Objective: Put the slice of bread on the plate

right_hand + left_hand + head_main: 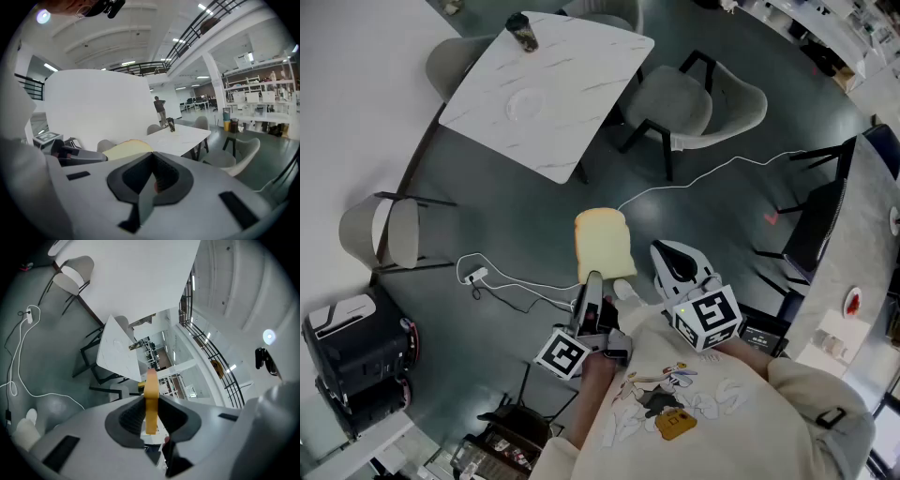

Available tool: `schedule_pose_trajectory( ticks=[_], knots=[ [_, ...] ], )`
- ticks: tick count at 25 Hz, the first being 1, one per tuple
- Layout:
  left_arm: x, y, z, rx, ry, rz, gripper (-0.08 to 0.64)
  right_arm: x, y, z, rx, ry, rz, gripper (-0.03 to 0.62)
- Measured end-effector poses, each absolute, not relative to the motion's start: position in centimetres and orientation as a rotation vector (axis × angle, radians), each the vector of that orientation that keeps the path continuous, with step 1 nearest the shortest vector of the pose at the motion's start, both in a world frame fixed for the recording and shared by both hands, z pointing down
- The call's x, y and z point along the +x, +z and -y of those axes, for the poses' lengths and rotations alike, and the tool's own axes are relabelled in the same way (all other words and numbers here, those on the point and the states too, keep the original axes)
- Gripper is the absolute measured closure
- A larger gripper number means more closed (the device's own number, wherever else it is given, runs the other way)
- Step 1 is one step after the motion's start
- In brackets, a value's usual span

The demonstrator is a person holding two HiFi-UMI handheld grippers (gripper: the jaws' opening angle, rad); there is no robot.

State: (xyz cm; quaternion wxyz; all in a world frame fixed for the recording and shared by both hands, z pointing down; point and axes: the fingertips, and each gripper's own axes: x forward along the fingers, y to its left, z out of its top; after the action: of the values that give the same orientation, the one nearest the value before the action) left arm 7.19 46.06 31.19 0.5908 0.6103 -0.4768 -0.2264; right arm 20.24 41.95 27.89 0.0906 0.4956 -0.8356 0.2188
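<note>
Biggest worry from where I sat: the left gripper had its fingers clamped on just the near edge of the slice of bread. The rest stuck out face up over the floor, well short of the marble table. Soft bread held by one edge could sag, tear or slip out on the way to that table, and a jerky swing would be enough to do it. The right gripper was just beside the left one, also short of the table, jaws together on nothing, so no backup if the slice dropped.

Containers: the plate sat near the middle of the table. It looked clear and empty, but it was so faint in the head view that I wouldn't swear to it. A dark cup stood at the table's far corner, and I couldn't see inside it.
</note>
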Motion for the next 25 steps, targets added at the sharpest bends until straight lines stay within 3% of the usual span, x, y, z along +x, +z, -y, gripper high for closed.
schedule_pose_trajectory(
  ticks=[15, 25],
  knots=[
    [9.1, 30.4, -44.9, 1.437, -0.527, 1.177, 0.472, 22.0, 27.0, -39.5, 1.392, 0.714, 2.587, 0.586],
    [12.2, 31.6, -44.4, 1.390, -0.562, 1.223, 0.472, 26.9, 28.1, -38.9, 1.426, 0.704, 2.575, 0.586]
  ],
)
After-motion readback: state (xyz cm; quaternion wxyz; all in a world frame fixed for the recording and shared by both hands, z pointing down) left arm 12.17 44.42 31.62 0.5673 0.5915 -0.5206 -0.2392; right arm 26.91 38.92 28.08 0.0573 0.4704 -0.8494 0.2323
